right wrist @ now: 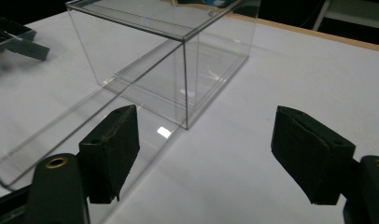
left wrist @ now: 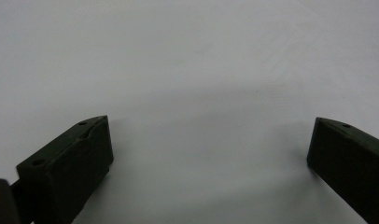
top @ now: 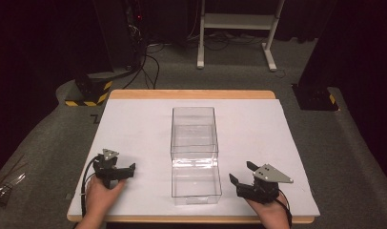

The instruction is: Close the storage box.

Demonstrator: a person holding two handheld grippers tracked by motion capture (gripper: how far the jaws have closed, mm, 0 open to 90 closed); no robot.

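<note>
We see a clear acrylic box (top: 193, 136) sitting mid-table on the white sheet (top: 134, 124), with its clear sliding tray (top: 196, 183) pulled out toward the person's side, so the pair forms one long transparent strip. Tray and box touch or overlap at the near edge of the box; we can't tell how much tray is still inside.

Risks, as we judge them: the tray's walls are nearly invisible, so a jaw could clip the rim and skid the whole thing sideways. Pushing off-axis could jam the tray in the box. The box looks light and nothing pins it, so a one-sided shove may just slide it away.

The right gripper (top: 242, 179) sits just beside the tray's right wall, near the front corner, not touching; in the right gripper view the box (right wrist: 178, 70) stands ahead-left of the jaws. Jaws are apart, roughly half open, holding nothing. The left gripper (top: 126, 170) rests well left of the tray, jaws wide apart over bare sheet (left wrist: 192, 70), empty.
</note>
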